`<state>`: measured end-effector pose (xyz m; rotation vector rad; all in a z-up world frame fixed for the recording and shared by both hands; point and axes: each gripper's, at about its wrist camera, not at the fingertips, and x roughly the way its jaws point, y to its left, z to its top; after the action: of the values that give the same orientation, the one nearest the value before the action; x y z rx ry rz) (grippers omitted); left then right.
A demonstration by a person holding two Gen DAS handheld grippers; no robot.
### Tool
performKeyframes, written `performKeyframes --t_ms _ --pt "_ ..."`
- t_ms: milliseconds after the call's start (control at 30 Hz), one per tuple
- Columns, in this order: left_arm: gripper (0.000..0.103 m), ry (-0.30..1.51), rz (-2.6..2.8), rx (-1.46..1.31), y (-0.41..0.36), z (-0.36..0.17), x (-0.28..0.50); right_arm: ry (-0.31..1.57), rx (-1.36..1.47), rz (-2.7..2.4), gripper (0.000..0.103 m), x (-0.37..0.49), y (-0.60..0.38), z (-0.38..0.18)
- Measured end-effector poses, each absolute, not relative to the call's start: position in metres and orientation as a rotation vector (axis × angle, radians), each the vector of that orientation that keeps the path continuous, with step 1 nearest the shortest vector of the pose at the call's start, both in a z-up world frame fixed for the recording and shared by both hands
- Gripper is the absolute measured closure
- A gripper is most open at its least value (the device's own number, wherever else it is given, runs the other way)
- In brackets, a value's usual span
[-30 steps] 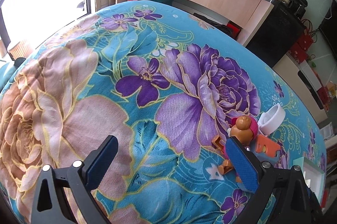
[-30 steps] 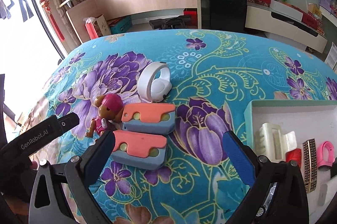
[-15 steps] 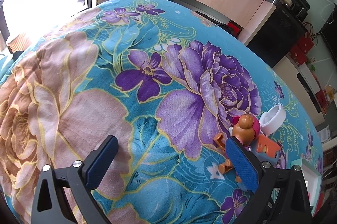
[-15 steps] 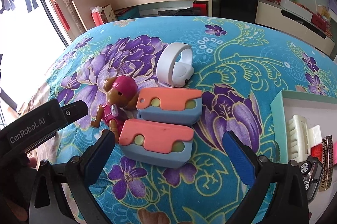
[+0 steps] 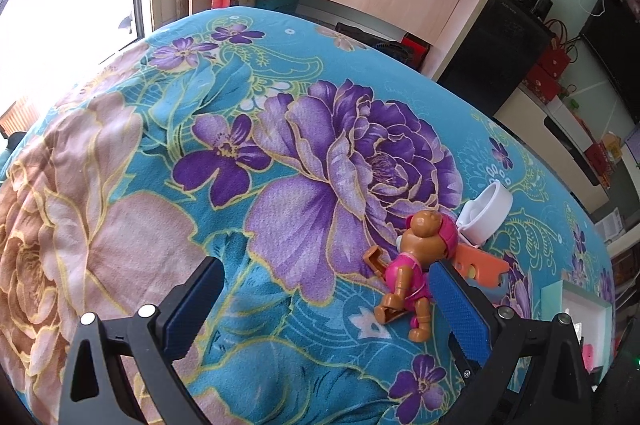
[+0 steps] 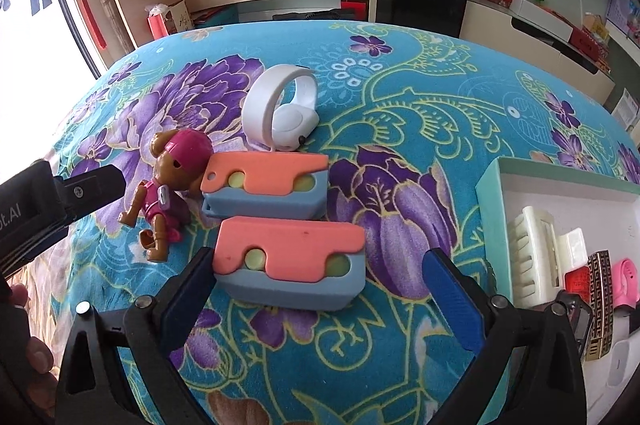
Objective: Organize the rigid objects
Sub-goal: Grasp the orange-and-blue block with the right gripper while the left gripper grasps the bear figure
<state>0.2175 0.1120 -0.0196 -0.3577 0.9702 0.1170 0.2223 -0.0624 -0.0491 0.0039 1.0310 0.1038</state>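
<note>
Right hand-held gripper (image 6: 320,299) is spread wide, holding nothing, framing the near salmon-and-blue plastic block with pale green dots (image 6: 290,265). Block lies flat on the floral teal blanket (image 6: 400,73), its long side running across the gap between the blue pads; left end just beside the left pad, right end apart from the right pad. To do the step well, likely: shift slightly toward 3 o'clock so the block is centred, lower until pads flank its short ends, then close squarely. Tilted approach risks pushing it into the twin far salmon-and-blue block (image 6: 266,187), just beyond at 12 o'clock; whether the two touch is unclear.

Pink-and-brown toy puppy figure (image 6: 170,185) lies at 10 o'clock from the right hand-held gripper, head against the far block. White plastic wristband device (image 6: 282,113) sits at 12 o'clock behind both blocks. Mint-rimmed white box (image 6: 490,181) at 3 o'clock already holds a cream claw clip, a patterned strip, pink pieces; likely the drop spot.

Left hand-held gripper (image 5: 324,309) is also spread and holds nothing, hovering over the blanket; the puppy figure is just beside its right pad, at 1 o'clock.
</note>
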Motion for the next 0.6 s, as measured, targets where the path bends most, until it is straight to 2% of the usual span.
performKeyframes --t_ms 333,600 --pt "0.002 1.002 0.093 -0.241 0.088 -0.028 0.227 1.027 -0.002 0.096 0.007 0.222 -0.068 -0.049" --pt "0.014 1.007 0.046 -0.246 0.081 -0.031 0.230 1.021 -0.022 0.100 0.008 0.222 -0.068 -0.050"
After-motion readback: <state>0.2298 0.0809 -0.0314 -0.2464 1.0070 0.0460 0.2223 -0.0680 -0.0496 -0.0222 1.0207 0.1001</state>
